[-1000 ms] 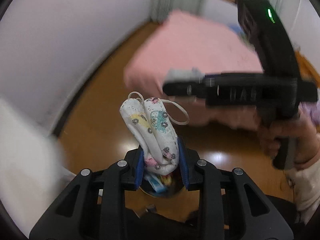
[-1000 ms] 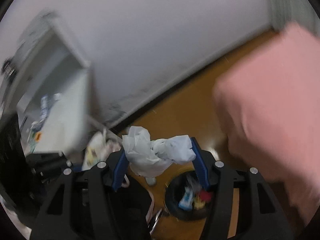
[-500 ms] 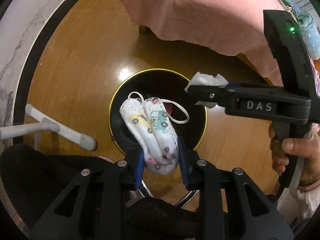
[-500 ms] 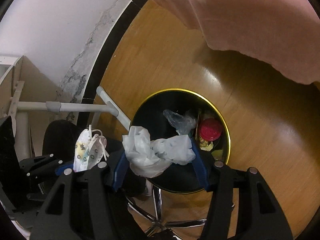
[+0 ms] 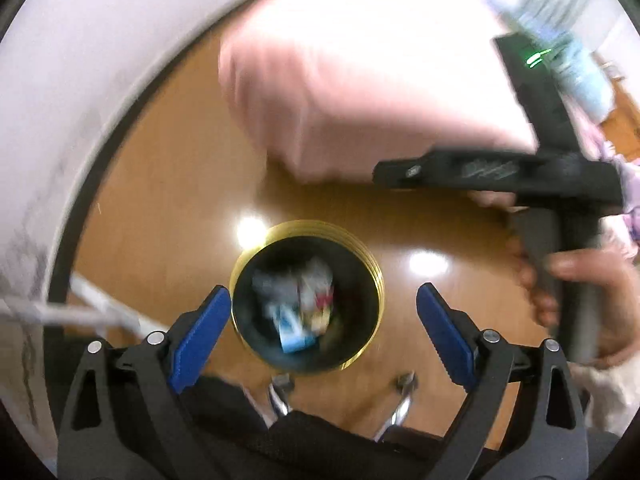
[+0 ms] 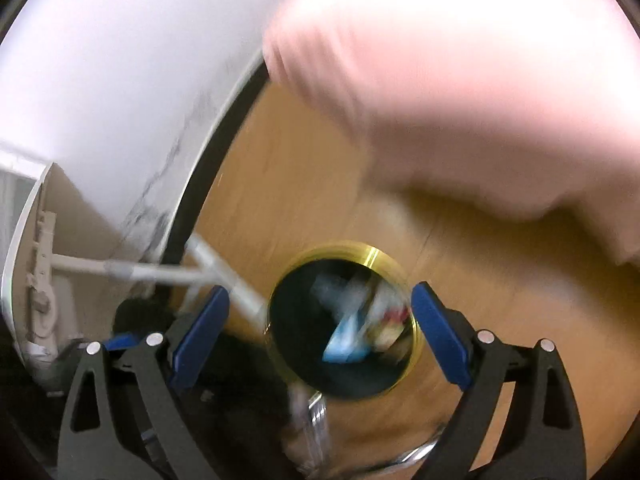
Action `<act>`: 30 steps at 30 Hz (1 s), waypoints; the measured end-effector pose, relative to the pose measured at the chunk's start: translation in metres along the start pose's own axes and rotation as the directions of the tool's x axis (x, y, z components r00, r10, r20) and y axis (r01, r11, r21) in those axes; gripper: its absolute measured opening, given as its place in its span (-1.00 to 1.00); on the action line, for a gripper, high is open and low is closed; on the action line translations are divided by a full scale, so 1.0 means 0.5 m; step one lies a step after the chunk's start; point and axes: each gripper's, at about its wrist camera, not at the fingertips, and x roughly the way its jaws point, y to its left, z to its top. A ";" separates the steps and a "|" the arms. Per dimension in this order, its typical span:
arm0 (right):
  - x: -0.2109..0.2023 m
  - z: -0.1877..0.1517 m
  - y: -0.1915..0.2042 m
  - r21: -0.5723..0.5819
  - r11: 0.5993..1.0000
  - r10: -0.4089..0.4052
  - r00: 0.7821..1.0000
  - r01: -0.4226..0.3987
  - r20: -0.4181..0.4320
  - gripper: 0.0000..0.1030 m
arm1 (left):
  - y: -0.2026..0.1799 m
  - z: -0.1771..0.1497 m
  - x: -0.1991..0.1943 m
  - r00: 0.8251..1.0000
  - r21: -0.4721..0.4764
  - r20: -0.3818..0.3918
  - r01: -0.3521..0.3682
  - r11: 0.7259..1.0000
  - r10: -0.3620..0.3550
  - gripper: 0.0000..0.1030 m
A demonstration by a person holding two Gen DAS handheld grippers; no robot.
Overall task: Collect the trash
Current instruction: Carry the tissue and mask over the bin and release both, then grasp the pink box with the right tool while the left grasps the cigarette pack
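Observation:
A black bin with a gold rim [image 5: 308, 225] stands on the wooden floor below both grippers. Blurred trash lies in it, among it a blue-and-white carton [image 5: 294, 328]. My left gripper [image 5: 323, 291] hangs over the bin with its jaws opening and nothing between the blue pads. In the right wrist view the same bin rim [image 6: 348, 246] shows under my right gripper [image 6: 320, 290], whose jaws are also opening with nothing between them. A hand [image 5: 572, 280] holds the right tool's black body [image 5: 560, 176] at the right of the left wrist view. Both views are motion-blurred.
A pink bed cover [image 5: 360, 80] hangs over the floor just behind the bin. A white wall with a dark baseboard [image 6: 208, 184] runs along the left. White frame legs [image 6: 224, 276] stand left of the bin. Chrome chair legs [image 5: 280, 392] and a black seat lie below.
Both grippers have opened wide. The patterned face mask has left the left jaws and the crumpled white tissue has left the right jaws. The bin now looks smaller in both views.

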 end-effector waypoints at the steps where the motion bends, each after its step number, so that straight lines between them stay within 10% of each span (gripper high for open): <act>1: -0.048 0.006 0.029 -0.051 0.998 -0.036 0.996 0.040 0.087 0.84 | -0.001 0.003 -0.048 0.998 0.006 0.057 0.006 1.000 -0.006 0.77; 5: -0.242 0.008 0.177 -0.226 0.967 -0.012 0.906 0.118 0.422 0.88 | 0.045 -0.026 -0.321 0.933 -0.002 0.352 -0.081 0.997 0.077 0.87; 9: -0.311 0.004 0.355 -0.390 0.918 0.134 0.876 0.066 0.464 0.88 | 0.195 -0.131 -0.517 0.819 -0.200 0.447 -0.300 0.933 0.360 0.87; 13: -0.279 -0.025 0.537 -0.532 0.846 0.264 0.897 -0.038 0.354 0.88 | 0.369 -0.301 -0.642 0.727 -0.489 0.321 -0.422 0.763 0.607 0.87; 17: -0.210 -0.086 0.744 -0.698 0.705 0.338 0.925 -0.126 0.175 0.88 | 0.524 -0.530 -0.735 0.646 -0.749 0.060 -0.475 0.462 0.761 0.87; 20: -0.170 -0.147 0.890 -0.797 0.575 0.370 0.927 -0.184 0.053 0.88 | 0.607 -0.652 -0.764 0.652 -0.847 -0.067 -0.437 0.302 0.755 0.87; 22: -0.152 -0.195 0.978 -0.845 0.483 0.395 0.918 -0.230 -0.025 0.88 | 0.645 -0.682 -0.770 0.664 -0.873 -0.077 -0.405 0.272 0.743 0.87; 30: -0.071 -0.340 1.211 -0.922 0.169 0.330 0.902 -0.348 -0.280 0.88 | 0.751 -0.657 -0.726 0.718 -0.797 -0.098 -0.472 0.377 0.690 0.87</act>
